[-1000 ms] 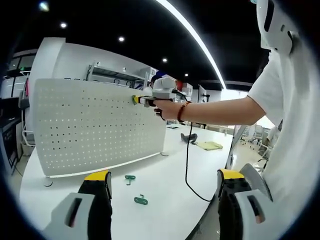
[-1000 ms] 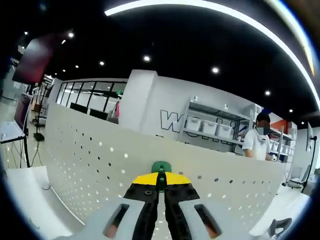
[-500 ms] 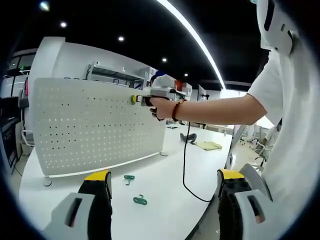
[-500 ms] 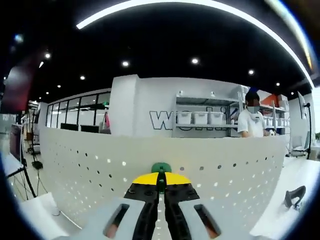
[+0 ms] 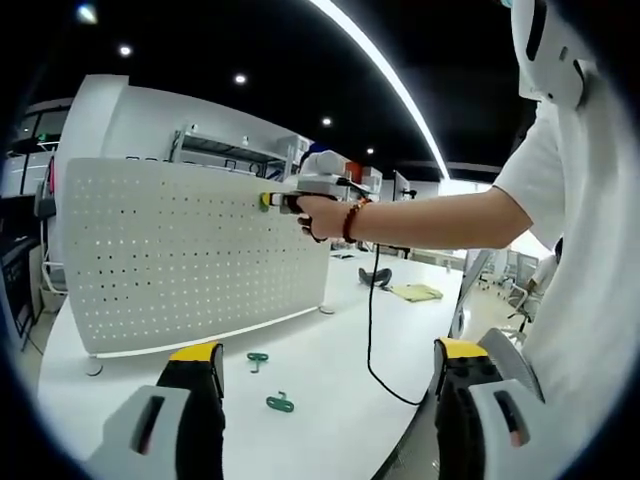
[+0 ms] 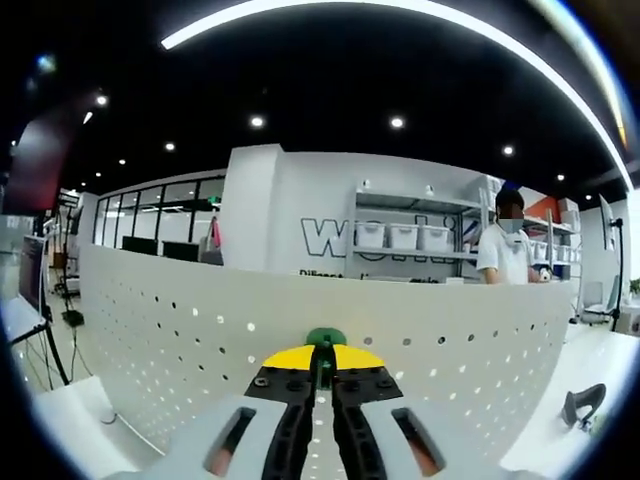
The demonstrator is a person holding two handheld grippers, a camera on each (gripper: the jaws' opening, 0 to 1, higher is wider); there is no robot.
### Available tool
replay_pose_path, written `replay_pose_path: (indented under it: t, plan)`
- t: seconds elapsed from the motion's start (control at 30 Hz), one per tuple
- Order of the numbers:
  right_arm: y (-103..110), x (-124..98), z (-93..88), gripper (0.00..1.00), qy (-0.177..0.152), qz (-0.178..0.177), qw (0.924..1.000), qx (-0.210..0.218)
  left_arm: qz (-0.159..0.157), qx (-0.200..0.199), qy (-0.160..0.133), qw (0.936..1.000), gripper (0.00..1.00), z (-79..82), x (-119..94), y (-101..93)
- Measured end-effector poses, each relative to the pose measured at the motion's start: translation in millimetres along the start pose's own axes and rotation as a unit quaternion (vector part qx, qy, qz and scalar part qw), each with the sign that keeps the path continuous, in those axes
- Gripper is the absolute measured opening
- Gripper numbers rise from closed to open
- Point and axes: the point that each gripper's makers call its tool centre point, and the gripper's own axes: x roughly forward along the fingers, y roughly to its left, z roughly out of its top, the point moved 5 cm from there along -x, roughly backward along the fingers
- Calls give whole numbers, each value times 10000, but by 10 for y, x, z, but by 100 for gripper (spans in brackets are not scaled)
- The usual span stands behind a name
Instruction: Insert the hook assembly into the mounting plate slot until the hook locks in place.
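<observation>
A white perforated mounting plate (image 5: 190,255) stands upright on the white table (image 5: 330,380). In the left gripper view my right gripper (image 5: 268,201) is held by a hand at the plate's top right area, shut on a green hook. In the right gripper view the shut jaws hold that green hook (image 6: 324,338) right up against the plate (image 6: 200,340), near its top edge. My left gripper (image 5: 325,385) stands open low over the table, with nothing between its fingers. Two more green hooks (image 5: 259,357) (image 5: 280,404) lie on the table in front of the plate.
A black cable (image 5: 370,330) hangs from the right gripper down to the table. A black object (image 5: 377,276) and a yellow cloth (image 5: 418,292) lie further back. The table's edge runs on the right. A person (image 6: 503,262) stands behind the plate by shelving.
The right gripper with the hook has shifted slightly left along the plate's upper area. The left gripper has stayed put.
</observation>
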Motion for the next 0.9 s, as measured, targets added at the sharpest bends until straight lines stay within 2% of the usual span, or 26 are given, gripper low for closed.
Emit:
replay_pose_path:
  t: [0.13,0.43,0.5,0.53,0.6,0.73,0.83,0.9]
  plan:
    - [-11,-20,-10,4,59,-95,9999,-95,-6,9,3,10000,89,-4,-2,-6]
    - [-3,-33,-66,2,184,-127,9997,74,47,-50,-41,10000,88,-15,-34,1]
    - [2,-32,-55,2,239,-146,9996,3,53,-54,-50,10000,88,-16,-39,1]
    - [5,-34,-53,2,261,-166,9995,29,51,-60,-52,10000,88,-18,-40,0]
    - [16,-47,-62,2,289,-243,9982,472,56,-67,-65,9999,88,-20,-42,1]
    - [22,-52,-55,1,307,-251,9992,49,58,-66,-80,9999,88,-17,-46,4]
    - [15,-54,-61,0,266,-256,9988,319,78,-88,-92,9999,88,-19,-55,14]
    - [19,-43,-59,0,221,-276,9994,-69,91,-93,-98,9999,88,-21,-63,21]
